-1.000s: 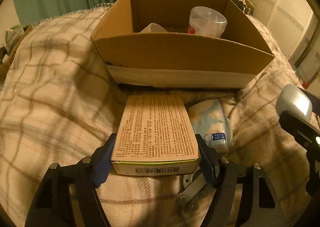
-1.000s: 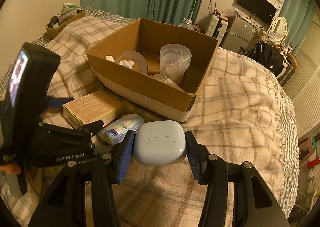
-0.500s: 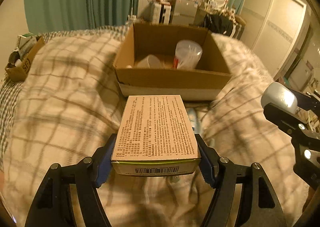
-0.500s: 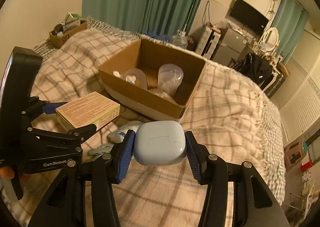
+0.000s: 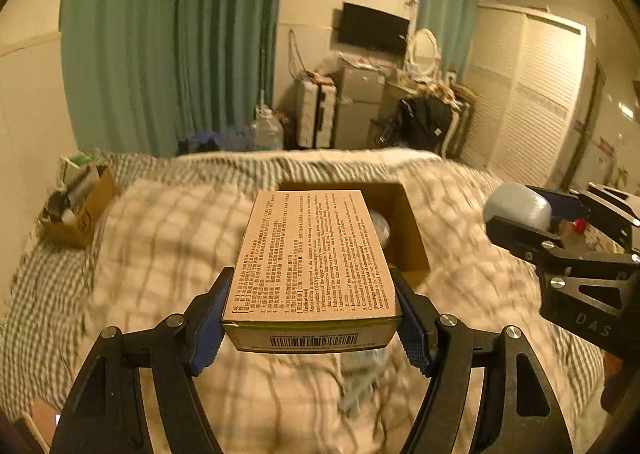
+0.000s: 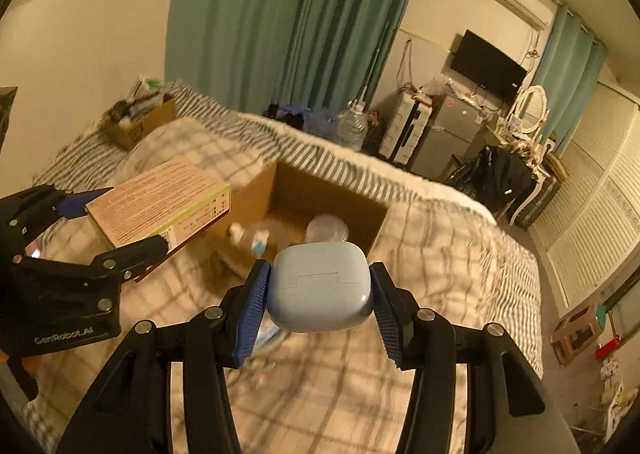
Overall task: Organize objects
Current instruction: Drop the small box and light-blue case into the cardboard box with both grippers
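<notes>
My left gripper (image 5: pixel 312 318) is shut on a tan medicine box (image 5: pixel 312 254) with printed text and a barcode, held high above the plaid bed. The box also shows in the right wrist view (image 6: pixel 156 206). My right gripper (image 6: pixel 320 294) is shut on a pale blue earbud case (image 6: pixel 318 286), also raised; the case shows at the right of the left wrist view (image 5: pixel 518 206). An open cardboard box (image 6: pixel 332 198) lies on the bed below, partly hidden behind the medicine box (image 5: pixel 408 222). It holds a clear plastic cup (image 6: pixel 328 228) and small white items.
A plaid blanket (image 6: pixel 440 254) covers the bed. A blue-white packet (image 6: pixel 268 334) lies on it under my right gripper. A small carton of clutter (image 5: pixel 76 214) sits at the bed's far left. Curtains, suitcase, fridge and wardrobe stand beyond.
Both grippers have risen well above the bed with their objects. The cardboard box now looks smaller and farther below. The grips have not changed.
</notes>
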Available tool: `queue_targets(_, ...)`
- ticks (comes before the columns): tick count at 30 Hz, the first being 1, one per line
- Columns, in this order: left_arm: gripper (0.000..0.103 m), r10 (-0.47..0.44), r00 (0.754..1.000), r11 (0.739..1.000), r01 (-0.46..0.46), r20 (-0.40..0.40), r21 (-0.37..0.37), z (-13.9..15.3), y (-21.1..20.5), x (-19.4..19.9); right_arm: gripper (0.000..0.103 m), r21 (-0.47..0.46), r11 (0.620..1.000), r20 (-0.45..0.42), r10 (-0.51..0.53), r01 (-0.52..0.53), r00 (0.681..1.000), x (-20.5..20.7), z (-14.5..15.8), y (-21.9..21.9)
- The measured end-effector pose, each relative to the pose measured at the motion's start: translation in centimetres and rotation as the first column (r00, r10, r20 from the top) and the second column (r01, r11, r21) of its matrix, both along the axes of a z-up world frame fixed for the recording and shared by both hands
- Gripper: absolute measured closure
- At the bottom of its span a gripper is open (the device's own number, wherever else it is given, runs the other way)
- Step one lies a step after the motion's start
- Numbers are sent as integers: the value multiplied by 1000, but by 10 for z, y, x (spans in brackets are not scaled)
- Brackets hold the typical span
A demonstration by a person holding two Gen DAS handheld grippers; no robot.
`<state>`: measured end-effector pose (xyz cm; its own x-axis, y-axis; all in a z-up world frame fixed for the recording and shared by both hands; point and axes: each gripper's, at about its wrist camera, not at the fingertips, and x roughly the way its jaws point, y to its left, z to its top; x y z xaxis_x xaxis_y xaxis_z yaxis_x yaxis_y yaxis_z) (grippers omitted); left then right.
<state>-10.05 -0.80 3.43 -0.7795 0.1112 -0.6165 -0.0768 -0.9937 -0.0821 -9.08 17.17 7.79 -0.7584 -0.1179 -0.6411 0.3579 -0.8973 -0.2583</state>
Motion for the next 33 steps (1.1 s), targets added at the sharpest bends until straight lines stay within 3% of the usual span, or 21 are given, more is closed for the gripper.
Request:
queue_targets(4, 28, 11, 1000, 1000, -11, -13, -15, 7, -1, -40, 53, -14, 1000, -1, -24, 24, 1000, -39, 12, -5)
queue_targets(8, 28, 21, 1000, 999, -22, -23, -42, -3, 2, -78, 53, -43, 998, 30, -45, 46, 999, -86, 5, -10)
queue_targets(18, 28, -14, 994, 1000, 13, 106, 5, -86, 5, -148, 53, -43, 996, 158, -74, 82, 985, -184, -79, -8)
queue_targets(21, 28, -25, 992, 999, 21, 125, 31, -99, 9, -161, 53, -51, 995, 185, -75, 86, 980, -201, -99, -6)
queue_targets(27, 28, -49, 994, 999, 50, 95, -14, -108, 21, -169, 53, -83, 990, 218, -97, 118, 971, -229, -125, 1)
queue_targets(33, 23, -83, 994, 995, 86, 66, -42, -102, 28, -166, 53, -111, 986, 212, -103, 128, 972, -229, -122, 3)
